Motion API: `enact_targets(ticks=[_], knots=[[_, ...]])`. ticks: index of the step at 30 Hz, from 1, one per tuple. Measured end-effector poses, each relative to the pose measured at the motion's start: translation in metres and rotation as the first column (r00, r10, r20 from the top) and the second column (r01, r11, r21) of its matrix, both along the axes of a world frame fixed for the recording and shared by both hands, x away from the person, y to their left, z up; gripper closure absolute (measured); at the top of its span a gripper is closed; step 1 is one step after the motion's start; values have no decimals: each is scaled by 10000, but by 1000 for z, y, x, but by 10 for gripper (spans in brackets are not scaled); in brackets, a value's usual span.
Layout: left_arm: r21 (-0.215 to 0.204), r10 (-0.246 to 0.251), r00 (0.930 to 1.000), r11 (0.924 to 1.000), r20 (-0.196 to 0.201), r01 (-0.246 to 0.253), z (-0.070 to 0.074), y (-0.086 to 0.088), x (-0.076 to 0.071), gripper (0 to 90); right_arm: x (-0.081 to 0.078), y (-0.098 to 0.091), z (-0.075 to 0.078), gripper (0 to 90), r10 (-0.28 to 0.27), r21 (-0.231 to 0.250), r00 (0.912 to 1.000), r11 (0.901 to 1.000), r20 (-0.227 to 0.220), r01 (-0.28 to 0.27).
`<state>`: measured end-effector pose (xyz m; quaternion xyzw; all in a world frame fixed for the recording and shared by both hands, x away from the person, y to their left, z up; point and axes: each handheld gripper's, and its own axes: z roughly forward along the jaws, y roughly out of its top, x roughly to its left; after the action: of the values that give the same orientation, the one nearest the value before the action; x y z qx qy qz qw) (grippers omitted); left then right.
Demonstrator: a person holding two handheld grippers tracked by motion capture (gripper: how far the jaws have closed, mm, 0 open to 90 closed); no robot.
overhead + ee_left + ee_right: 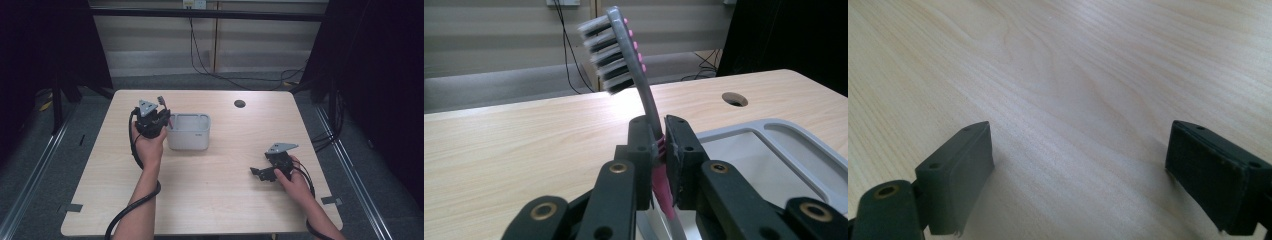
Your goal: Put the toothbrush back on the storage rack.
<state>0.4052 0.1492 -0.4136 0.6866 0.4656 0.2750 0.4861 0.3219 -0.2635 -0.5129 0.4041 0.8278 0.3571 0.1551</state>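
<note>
two claws are at work over a pale wood counter [210, 190]. the left claw [159, 116] is held up by the left hand [148, 148] near the far left part of the counter, just left of a grey caddy [188, 132]. its jaws are clamped on a toothbrush [634, 75], gripping the neck where the grey stem meets the pink handle. in the left gripper view the brush stands nearly upright with a slight lean, head up above the jaws, dark and white bristles facing left and pink dots along its back; the pink handle runs down between the jaws toward the caddy's rim. in the high view the brush head [161, 100] pokes up beside the claw's grey plate.

the caddy sits left of the counter's middle, toward the far edge, with an open top and a divider at one side. a small dark mark on its front wall looks like writing, but it is too small to read. no brand shows on the brush.

the right claw [256, 172] lies low near the right edge, closer to the near corner, in the right hand [295, 185]. its jaws stand wide apart with bare wood between them.

a round hole [239, 103] sits near the far edge, right of the caddy.
</note>
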Motion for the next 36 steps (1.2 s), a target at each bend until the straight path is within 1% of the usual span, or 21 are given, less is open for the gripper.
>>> enact_targets(ticks=[6, 8, 9, 15, 17, 22, 26, 34, 36], knots=[[49, -65, 10000, 10000, 34, 65, -1, -1, -3, 820, 0, 0, 0, 113, 1, 1, 10000, 10000, 1, -1], [7, -52, 10000, 10000, 35, 52, -2, -2, -4, 820, 0, 0, 0, 112, 2, 0, 10000, 10000, 1, -2], [72, -81, 10000, 9999, 39, 81, -2, -1, -4, 819, 0, 0, 0, 113, 0, 7, 10000, 10000, 3, 0], [21, -109, 9999, 9999, 74, 109, -4, 0, -10, 817, 0, 0, 0, 112, 12, 21, 10000, 10000, 7, -12], [119, -135, 9999, 9998, 73, 134, -5, 0, -13, 815, 0, 0, 0, 112, 2, 3, 10000, 10000, 0, -2], [131, -194, 9998, 9997, -8, 194, -8, 1, -17, 812, 0, 0, 0, 113, 11, 21, 10000, 10000, 5, -11], [140, -160, 9999, 9998, 13, 160, -9, 1, -20, 808, 0, 0, 0, 112, -12, 9, 10000, 10000, -1, 12], [259, -234, 9997, 9994, -19, 234, -10, -1, -24, 805, 0, 0, 0, 112, 6, 27, 10000, 10000, 4, -6], [347, -245, 9997, 9991, -23, 245, -11, -2, -25, 803, 0, 0, 0, 112, 3, 27, 10000, 10000, 2, -3]])
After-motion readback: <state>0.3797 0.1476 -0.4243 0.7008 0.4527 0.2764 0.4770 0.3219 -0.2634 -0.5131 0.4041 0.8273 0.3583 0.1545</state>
